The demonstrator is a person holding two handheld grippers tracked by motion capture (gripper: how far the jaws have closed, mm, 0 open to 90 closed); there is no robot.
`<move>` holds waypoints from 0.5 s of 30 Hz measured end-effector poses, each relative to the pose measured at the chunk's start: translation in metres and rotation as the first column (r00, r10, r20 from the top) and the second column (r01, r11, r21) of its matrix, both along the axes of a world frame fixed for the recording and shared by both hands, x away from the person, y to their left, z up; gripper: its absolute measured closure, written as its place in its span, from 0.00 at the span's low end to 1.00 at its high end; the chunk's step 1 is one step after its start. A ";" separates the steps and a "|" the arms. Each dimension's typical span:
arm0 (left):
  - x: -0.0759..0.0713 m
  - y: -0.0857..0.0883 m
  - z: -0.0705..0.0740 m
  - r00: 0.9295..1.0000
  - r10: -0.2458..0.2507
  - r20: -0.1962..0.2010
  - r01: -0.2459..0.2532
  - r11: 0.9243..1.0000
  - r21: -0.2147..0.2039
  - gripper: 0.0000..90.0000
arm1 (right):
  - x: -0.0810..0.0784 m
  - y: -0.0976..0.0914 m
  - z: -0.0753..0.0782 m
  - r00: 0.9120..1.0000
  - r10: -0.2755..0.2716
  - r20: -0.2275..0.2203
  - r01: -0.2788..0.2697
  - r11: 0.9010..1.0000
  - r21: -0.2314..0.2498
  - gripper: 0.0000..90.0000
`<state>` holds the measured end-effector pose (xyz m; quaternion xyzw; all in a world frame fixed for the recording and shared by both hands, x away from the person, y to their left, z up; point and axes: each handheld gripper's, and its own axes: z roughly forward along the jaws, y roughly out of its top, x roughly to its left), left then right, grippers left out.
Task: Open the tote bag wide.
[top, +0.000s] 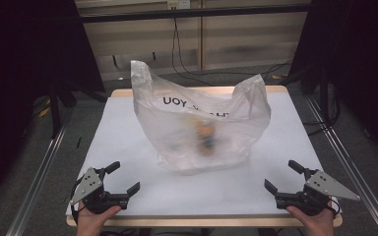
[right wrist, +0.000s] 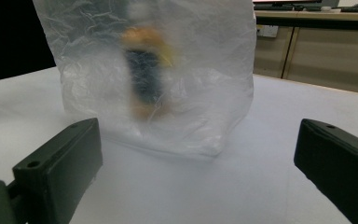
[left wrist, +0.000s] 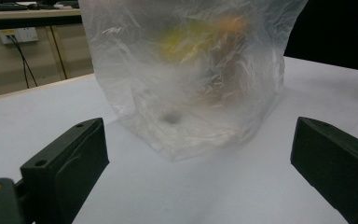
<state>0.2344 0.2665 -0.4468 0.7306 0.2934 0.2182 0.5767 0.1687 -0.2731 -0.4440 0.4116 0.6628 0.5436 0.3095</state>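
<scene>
Patience pays here: the translucent plastic bag (top: 202,123) stands in the middle of the white table (top: 128,147), handles up, something orange and dark blurred inside. We hold the left hand-held gripper (top: 122,178) at lower left and the right hand-held gripper (top: 281,176) at lower right, both spread wide and empty. We judge each should take one handle, pinching the film alone, so the mouth opens evenly.

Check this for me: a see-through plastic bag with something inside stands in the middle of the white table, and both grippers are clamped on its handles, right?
Not quite. The plastic bag stands mid-table, but the left gripper and right gripper are open, near the table's front edge, apart from the bag. The high view shows it.
</scene>
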 end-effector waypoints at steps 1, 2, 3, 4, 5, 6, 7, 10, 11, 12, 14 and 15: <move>0.000 0.000 0.000 1.000 0.000 0.000 0.000 1.000 0.000 0.04 | 0.001 0.000 0.000 1.000 0.004 0.001 -0.004 1.000 -0.001 0.01; 0.001 0.001 0.000 1.000 -0.007 0.004 0.007 1.000 0.021 0.04 | 0.001 0.000 0.000 1.000 -0.002 0.001 0.002 1.000 -0.005 0.01; 0.000 0.000 0.000 1.000 -0.003 0.006 0.003 1.000 0.018 0.05 | 0.001 0.000 0.000 1.000 0.000 0.000 0.000 1.000 -0.008 0.01; 0.000 -0.001 0.001 1.000 -0.004 0.014 0.003 0.999 0.039 0.05 | 0.001 0.000 0.000 1.000 0.004 -0.002 -0.004 1.000 -0.008 0.01; 0.000 -0.001 0.001 1.000 -0.004 0.014 0.003 0.999 0.039 0.05 | 0.001 0.001 -0.001 1.000 0.002 -0.008 -0.002 1.000 -0.006 0.02; 0.000 -0.002 0.001 1.000 -0.010 0.006 0.010 1.000 0.026 0.05 | 0.001 0.001 -0.001 1.000 0.002 -0.008 -0.002 1.000 -0.006 0.02; 0.000 -0.001 0.001 1.000 -0.013 0.005 0.013 0.999 0.031 0.06 | 0.002 0.002 -0.001 1.000 -0.006 -0.014 0.006 1.000 -0.007 0.04; 0.002 0.000 0.000 1.000 0.005 -0.001 -0.005 1.000 0.027 0.06 | 0.003 0.003 -0.002 1.000 -0.014 -0.023 0.014 1.000 0.004 0.06; 0.002 0.000 0.000 1.000 0.005 -0.001 -0.005 1.000 0.027 0.06 | 0.004 0.003 -0.002 1.000 -0.012 -0.026 0.012 1.000 0.002 0.08; 0.002 -0.001 0.000 1.000 0.009 -0.010 -0.009 1.000 0.015 0.06 | 0.004 0.003 -0.002 1.000 -0.012 -0.026 0.012 1.000 0.002 0.08; 0.002 -0.001 0.000 1.000 0.012 -0.001 -0.012 1.000 0.029 0.07 | 0.006 0.002 -0.002 0.999 -0.017 -0.029 0.017 1.000 0.003 0.09; 0.002 -0.002 0.001 1.000 0.008 -0.004 -0.008 1.000 0.022 0.08 | 0.006 0.002 -0.002 0.999 -0.018 -0.031 0.018 1.000 0.002 0.09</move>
